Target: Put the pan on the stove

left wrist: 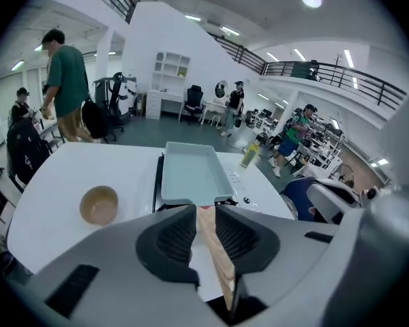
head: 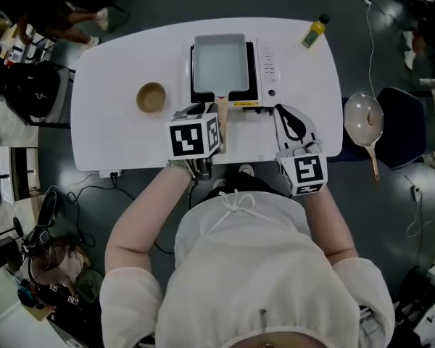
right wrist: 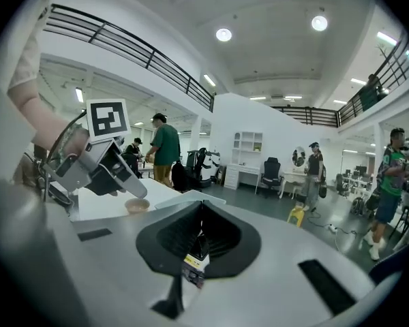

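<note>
A pale rectangular pan [head: 220, 65] sits on the black portable stove [head: 268, 71] at the far middle of the white table [head: 116, 136]. Its wooden handle [head: 222, 114] points toward me. My left gripper [head: 213, 119] is shut on that handle. In the left gripper view the handle [left wrist: 211, 240] runs between the two dark pads, with the pan [left wrist: 191, 172] just beyond them. My right gripper [head: 283, 112] rests by the stove's front right corner, jaws shut with nothing held. Its own view shows the pads [right wrist: 221, 237] closed together and the left gripper [right wrist: 95, 162] off to the left.
A small wooden bowl [head: 151, 97] stands left of the stove. A yellow bottle [head: 314, 31] lies near the table's far right corner. A round frying pan [head: 364, 118] rests on a dark chair beyond the table's right edge. People stand farther back in the room.
</note>
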Action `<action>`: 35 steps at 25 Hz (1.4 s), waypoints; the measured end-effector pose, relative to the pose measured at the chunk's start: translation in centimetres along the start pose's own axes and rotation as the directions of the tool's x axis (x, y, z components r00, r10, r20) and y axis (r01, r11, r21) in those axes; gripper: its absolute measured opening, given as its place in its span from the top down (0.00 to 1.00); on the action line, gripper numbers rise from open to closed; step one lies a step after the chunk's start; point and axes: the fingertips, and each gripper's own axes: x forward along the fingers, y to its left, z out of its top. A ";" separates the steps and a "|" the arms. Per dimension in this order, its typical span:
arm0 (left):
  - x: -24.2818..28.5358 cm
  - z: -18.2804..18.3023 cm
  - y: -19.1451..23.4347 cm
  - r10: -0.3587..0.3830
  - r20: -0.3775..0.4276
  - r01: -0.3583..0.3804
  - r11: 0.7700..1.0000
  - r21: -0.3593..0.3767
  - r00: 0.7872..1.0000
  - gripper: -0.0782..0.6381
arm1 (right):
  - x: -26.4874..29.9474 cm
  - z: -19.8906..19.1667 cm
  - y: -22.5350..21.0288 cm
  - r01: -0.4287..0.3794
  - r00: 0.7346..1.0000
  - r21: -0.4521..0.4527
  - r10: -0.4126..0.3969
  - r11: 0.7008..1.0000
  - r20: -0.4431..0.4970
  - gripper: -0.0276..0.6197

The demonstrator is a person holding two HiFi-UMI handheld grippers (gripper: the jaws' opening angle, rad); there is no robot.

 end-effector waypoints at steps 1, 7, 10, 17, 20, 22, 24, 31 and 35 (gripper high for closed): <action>-0.6 0.2 0.1 0.001 0.018 -0.001 1.000 0.014 1.000 0.77 | -0.3 0.2 0.3 0.009 1.000 -0.001 -0.009 1.000 0.004 0.95; -3.7 0.9 0.3 -0.052 0.125 0.037 0.992 0.124 0.991 0.86 | -1.8 1.8 2.0 0.056 0.997 0.002 -0.056 0.998 0.044 0.95; -5.2 1.7 0.2 -0.086 0.198 0.047 0.980 0.191 0.976 0.86 | -2.1 2.8 2.5 0.068 0.996 0.001 -0.068 0.998 0.062 0.95; -8.7 2.7 0.0 -0.228 0.392 0.068 0.922 0.380 0.891 0.86 | -2.6 5.1 3.5 0.064 0.990 0.035 -0.068 0.997 0.121 0.95; -10.0 2.7 0.1 -0.301 0.451 0.081 0.892 0.445 0.840 0.86 | -2.7 5.6 3.6 0.066 0.989 0.028 -0.070 0.997 0.134 0.95; -10.8 2.5 0.3 -0.358 0.464 0.112 0.872 0.477 0.810 0.86 | -2.7 5.9 3.6 0.066 0.988 0.020 -0.068 0.998 0.139 0.95; -11.7 2.8 0.8 -0.389 0.495 0.123 0.865 0.486 0.777 0.86 | -2.7 6.3 3.5 0.063 0.987 0.020 -0.065 0.998 0.146 0.95; -13.3 4.5 1.7 -0.387 0.564 0.069 0.862 0.502 0.730 0.86 | -2.4 7.1 2.9 0.036 0.986 0.009 -0.037 0.999 0.165 0.95; -13.5 4.9 1.1 -0.394 0.580 0.073 0.865 0.497 0.713 0.86 | -2.0 7.3 3.4 0.001 0.986 -0.032 0.005 1.000 0.167 0.95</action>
